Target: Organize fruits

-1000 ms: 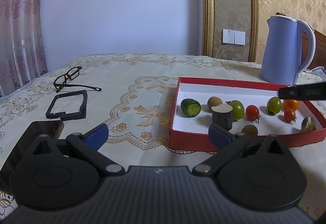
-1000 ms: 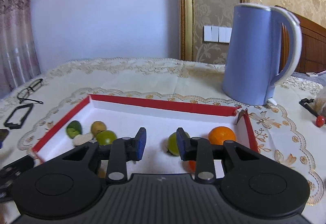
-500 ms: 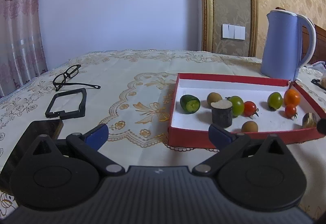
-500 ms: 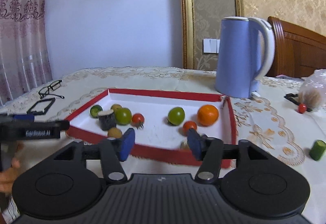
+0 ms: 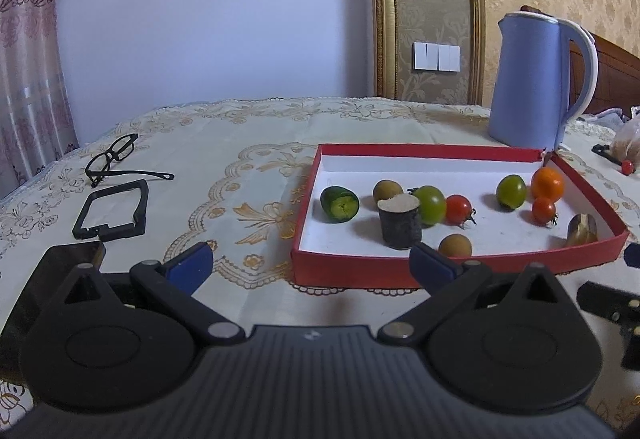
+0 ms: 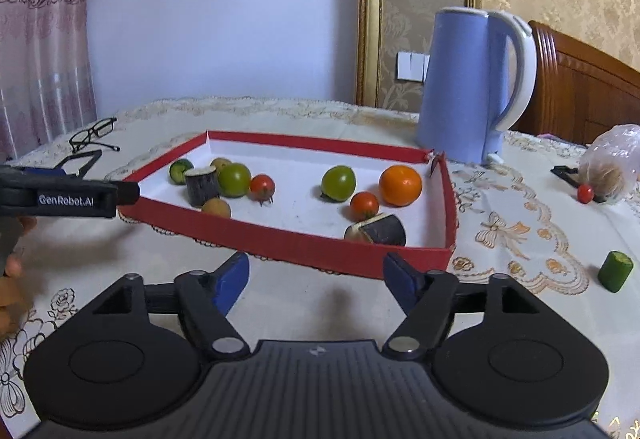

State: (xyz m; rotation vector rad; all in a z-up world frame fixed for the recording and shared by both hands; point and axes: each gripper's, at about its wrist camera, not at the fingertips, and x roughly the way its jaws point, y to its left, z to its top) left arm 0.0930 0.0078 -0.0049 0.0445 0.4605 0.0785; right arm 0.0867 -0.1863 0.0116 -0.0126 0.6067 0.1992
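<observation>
**Inspector:** Your red tray point(image 6: 304, 245) is sitting on the tablecloth point(image 6: 520, 223), holding green tomatoes, red cherry tomatoes, an orange fruit point(image 6: 400, 180), brown fruits and dark cut cylinders. A green cut piece point(image 6: 615, 271) is lying well apart on the cloth.

**Operator:** Any writing?

**Inspector:** "GenRobot.AI" is showing on your left gripper point(image 5: 310, 265), which is standing spread and gripping nothing. Your right gripper point(image 6: 316, 281) is tilting down just before the tray's near wall, jaws opening, nothing between them.
</observation>
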